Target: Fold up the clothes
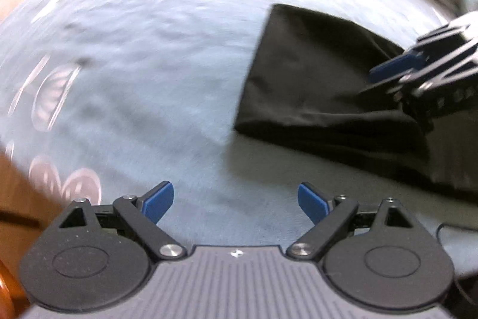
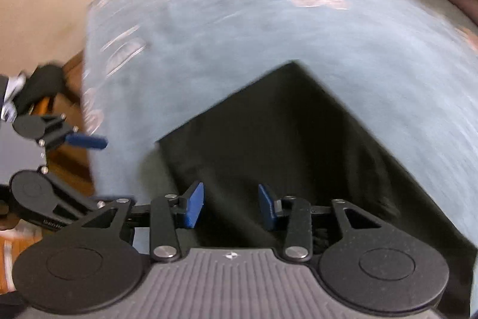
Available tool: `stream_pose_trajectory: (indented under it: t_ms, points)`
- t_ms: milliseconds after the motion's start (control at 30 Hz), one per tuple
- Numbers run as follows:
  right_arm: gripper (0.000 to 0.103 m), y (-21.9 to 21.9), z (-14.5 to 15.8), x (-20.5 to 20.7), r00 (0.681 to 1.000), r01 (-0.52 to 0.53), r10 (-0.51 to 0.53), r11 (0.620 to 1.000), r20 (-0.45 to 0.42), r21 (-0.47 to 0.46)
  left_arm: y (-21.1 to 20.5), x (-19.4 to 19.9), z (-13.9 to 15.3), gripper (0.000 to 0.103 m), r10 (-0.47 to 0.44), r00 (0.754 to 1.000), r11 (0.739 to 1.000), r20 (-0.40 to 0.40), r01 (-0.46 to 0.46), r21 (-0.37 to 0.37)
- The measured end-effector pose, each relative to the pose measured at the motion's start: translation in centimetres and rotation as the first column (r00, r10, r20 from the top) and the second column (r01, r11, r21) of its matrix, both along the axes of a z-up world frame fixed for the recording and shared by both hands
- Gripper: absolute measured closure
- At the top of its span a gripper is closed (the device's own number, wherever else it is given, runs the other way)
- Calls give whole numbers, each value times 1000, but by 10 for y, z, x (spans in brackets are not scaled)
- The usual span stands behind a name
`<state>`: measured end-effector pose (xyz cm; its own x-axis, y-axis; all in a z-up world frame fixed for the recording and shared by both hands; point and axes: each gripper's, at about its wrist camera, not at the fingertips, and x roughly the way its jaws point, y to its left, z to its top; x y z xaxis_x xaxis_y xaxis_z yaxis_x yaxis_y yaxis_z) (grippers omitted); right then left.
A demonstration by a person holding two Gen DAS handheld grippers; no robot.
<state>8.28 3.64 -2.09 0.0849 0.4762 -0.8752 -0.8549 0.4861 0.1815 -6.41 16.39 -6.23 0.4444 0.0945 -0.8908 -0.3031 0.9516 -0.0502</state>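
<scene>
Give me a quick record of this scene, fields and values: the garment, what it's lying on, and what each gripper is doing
garment: black garment, folded with straight edges and a square corner, lying flat
surface: light blue cloth with a pale printed pattern
left gripper: open, empty, over the blue cloth beside the garment
right gripper: open, over the garment, gripping nothing
image quality: motion blur in both views

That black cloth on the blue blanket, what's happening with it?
A person is folding clothes with a gripper in each hand. The black cloth lies folded on the blue blanket. The right gripper hovers open over it, holding nothing. The left gripper is open too, off to the side above the blanket.
</scene>
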Motion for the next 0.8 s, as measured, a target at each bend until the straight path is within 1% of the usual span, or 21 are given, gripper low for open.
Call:
stream_pose_trajectory:
  t_ms: [100,200,233,400,500,567,600,700,767,800]
  points:
    - [59,30,-10,-8,996,-90,90,996,20,-18,-1,-14,-6,13,69,997,997,45,-68,-29]
    - [64,57,-15,-16,982,-170,173,984,77,-45,-1,-22,-10,13,115,990,993,77,-112,-42]
    - [69,67,-20,-17,977,-188,192,980,88,-59,0,-24,-11,13,128,988,991,87,-124,-43]
    - [72,106,-42,-23,955,-257,272,958,120,-130,6,-32,-15,13,175,976,983,128,-166,-78]
    - [72,117,-55,-23,953,-274,289,951,93,-145,9,-33,-16,13,187,974,981,130,-177,-82]
    - [71,123,-63,-23,954,-274,288,950,80,-149,10,-31,-15,13,174,977,983,123,-165,-79]
    - [71,124,-63,-22,957,-270,282,953,72,-136,10,-29,-13,13,164,979,985,119,-155,-78]
    - [71,116,-51,-15,966,-250,254,966,51,-71,8,-17,-8,13,108,987,993,120,-100,-68]
    - [71,98,-37,-4,979,-188,191,981,65,-48,6,-9,-4,13,70,990,996,121,-63,-62]
    - [71,84,-30,4,987,-140,143,989,74,-44,5,-5,-3,13,52,991,997,121,-45,-59]
